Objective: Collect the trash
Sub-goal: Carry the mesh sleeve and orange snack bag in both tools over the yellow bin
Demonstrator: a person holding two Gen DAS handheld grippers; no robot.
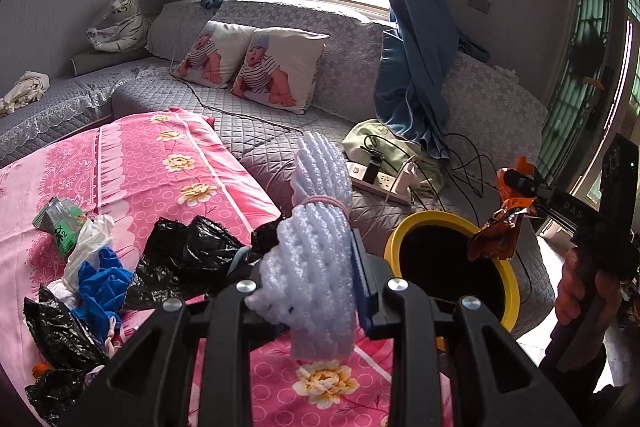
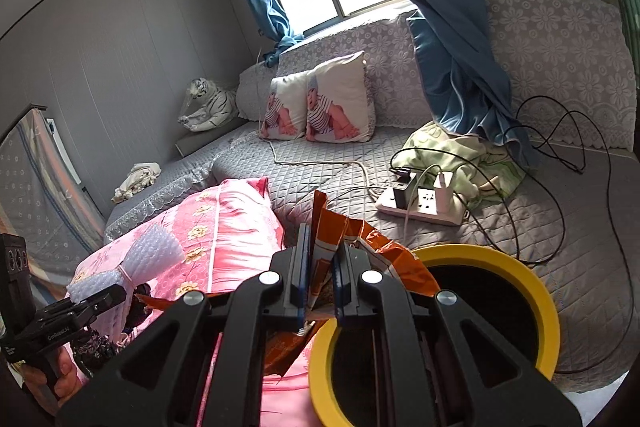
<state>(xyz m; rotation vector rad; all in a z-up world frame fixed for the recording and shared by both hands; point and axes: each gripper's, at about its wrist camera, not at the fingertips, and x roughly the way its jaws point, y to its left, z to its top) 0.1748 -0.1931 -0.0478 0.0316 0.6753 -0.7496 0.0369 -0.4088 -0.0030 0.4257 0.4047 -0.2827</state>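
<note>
My left gripper (image 1: 308, 275) is shut on a white foam net bundle (image 1: 316, 227) tied with a pink band, held above the pink floral cloth (image 1: 160, 163). My right gripper (image 2: 320, 267) is shut on an orange snack wrapper (image 2: 372, 247) and holds it at the rim of the yellow bin (image 2: 532, 291). In the left wrist view the right gripper (image 1: 516, 195) hangs the wrapper (image 1: 496, 235) over the bin (image 1: 404, 227). The left gripper with the foam (image 2: 132, 259) shows at the left of the right wrist view. Black bags (image 1: 188, 255), a blue glove (image 1: 102, 283), a white bag (image 1: 88, 247) and a green packet (image 1: 60, 223) lie on the cloth.
A grey quilted sofa (image 1: 280, 107) runs behind, with two baby-print pillows (image 1: 256, 67), a power strip with chargers and cables (image 2: 424, 203), a green cloth (image 2: 472, 163) and blue curtains (image 1: 416, 67). A plush tiger (image 1: 116, 23) sits at the far left corner.
</note>
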